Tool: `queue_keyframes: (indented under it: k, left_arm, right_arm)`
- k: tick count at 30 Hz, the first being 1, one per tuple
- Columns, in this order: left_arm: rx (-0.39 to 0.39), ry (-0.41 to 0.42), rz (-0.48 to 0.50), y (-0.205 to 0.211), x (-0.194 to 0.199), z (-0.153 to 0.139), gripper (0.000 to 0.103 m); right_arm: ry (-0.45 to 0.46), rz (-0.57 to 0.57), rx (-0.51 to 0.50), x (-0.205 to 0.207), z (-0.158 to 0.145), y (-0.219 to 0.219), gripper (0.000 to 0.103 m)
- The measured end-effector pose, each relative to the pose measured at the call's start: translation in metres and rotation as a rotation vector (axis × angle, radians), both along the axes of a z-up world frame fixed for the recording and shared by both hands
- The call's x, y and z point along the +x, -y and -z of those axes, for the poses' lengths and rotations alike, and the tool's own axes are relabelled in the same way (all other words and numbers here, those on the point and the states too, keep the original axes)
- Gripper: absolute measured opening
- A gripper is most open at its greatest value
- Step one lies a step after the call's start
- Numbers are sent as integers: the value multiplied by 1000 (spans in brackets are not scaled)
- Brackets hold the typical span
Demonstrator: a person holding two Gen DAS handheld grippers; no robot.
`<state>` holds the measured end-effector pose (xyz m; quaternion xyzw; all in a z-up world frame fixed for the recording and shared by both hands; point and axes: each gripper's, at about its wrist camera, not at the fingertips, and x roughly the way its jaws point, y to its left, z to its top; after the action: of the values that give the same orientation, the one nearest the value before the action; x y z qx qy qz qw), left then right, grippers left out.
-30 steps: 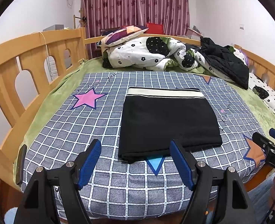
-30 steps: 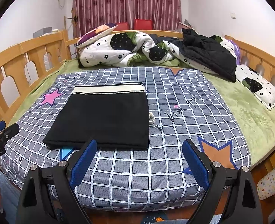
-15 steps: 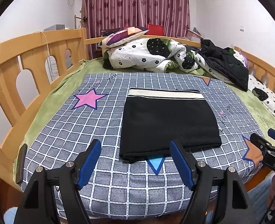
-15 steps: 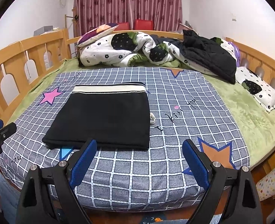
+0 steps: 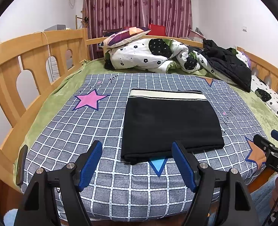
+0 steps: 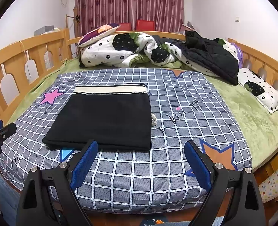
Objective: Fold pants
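Note:
The black pants (image 5: 169,124) lie folded into a flat rectangle on the grey checked sheet, cream waistband (image 5: 167,95) at the far end. They also show in the right wrist view (image 6: 105,116). My left gripper (image 5: 137,162) is open and empty, held above the bed's near edge just short of the pants' near hem. My right gripper (image 6: 140,162) is open and empty, near the bed's front edge, right of the pants' near right corner. A small white cord end (image 6: 154,119) pokes out at the pants' right side.
A rumpled flowered quilt (image 5: 148,56), a pillow (image 5: 125,35) and a black jacket (image 5: 227,64) lie at the bed's far end. Wooden rails (image 5: 25,60) run along both sides. A phone (image 5: 21,164) lies at the left edge. A starry bin (image 6: 274,182) stands at the lower right.
Both grippers have drawn back slightly from the bed and stayed open. The folded pants have not moved.

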<state>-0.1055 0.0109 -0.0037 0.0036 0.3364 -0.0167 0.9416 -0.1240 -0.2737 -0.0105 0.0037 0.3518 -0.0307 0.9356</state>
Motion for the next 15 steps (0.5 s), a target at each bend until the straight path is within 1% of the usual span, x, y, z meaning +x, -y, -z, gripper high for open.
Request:
queue_keyframes:
  k: [15]
  left_arm:
    - [1, 3, 3, 0, 0, 0, 75]
  right_arm:
    - [-1, 4, 9, 0, -2, -2, 92]
